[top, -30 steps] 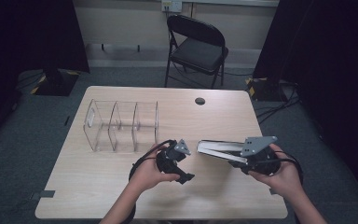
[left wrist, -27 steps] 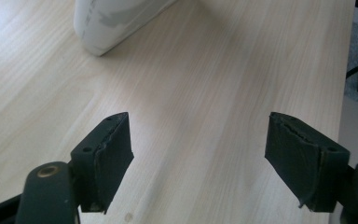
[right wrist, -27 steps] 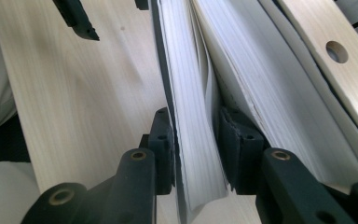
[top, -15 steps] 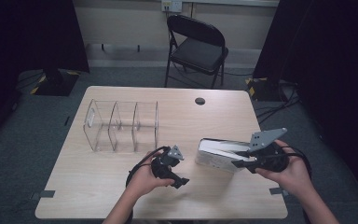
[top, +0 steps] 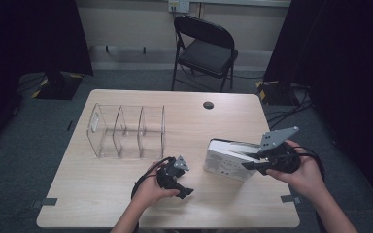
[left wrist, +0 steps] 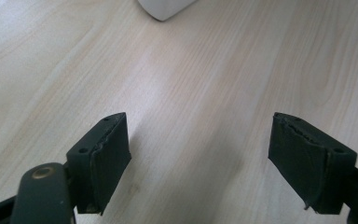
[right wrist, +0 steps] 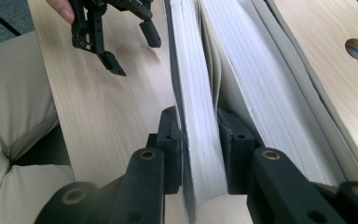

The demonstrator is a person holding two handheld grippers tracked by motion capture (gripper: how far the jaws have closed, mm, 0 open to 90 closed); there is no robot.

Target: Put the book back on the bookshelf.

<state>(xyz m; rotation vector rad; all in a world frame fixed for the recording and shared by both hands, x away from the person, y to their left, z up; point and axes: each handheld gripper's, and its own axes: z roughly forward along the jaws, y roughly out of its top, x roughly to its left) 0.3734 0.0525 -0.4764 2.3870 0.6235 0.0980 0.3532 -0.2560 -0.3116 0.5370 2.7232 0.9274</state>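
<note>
right tool (right wrist: 199,154) clamped on part of white book's (top: 228,158) pages, book on table (top: 126,194); left tool (left wrist: 214,163) jaws apart, empty, low over table near book; clear organizer (top: 126,131) well apart

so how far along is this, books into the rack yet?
Done: the right gripper has clamped one book out of the stack, pads pressing both its sides. In hand: that book, not yet lifted clear of the table. The left gripper hovers open over bare wood, holding nothing. Left, as I read it: carry the books to the clear rack, whose slots look empty.
</note>
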